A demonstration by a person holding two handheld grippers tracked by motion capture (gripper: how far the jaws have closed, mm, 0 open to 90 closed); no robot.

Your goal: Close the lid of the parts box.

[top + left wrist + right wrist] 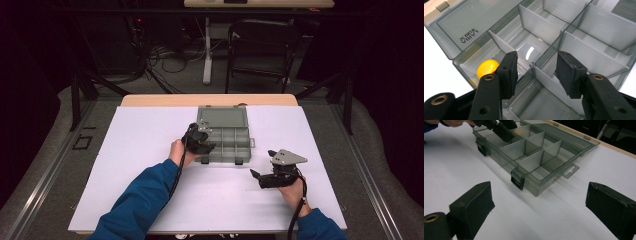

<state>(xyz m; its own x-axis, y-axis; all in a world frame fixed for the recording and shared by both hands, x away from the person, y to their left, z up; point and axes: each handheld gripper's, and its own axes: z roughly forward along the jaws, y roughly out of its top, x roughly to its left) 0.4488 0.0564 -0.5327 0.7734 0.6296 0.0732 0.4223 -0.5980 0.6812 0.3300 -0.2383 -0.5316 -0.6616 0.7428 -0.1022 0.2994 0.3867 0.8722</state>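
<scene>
Left gripper (536, 72) half-open over organizer box (225, 137), empty, straddling divider; yellow ball (487, 68) lies in corner compartment beside left jaw. Shift jaws around ball, clear of divider, before closing. Right gripper (539, 205) wide, idle above table (150, 200).

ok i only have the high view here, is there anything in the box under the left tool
observer: yes, a small round yellow piece lies in the grey box, in a corner compartment next to the lid
operator: is the left tool gripping it
observer: no, the left tool is open and the piece sits outside its jaws
operator: and the right tool
observer: the right tool is wide open over the white table, nothing between its jaws
</scene>
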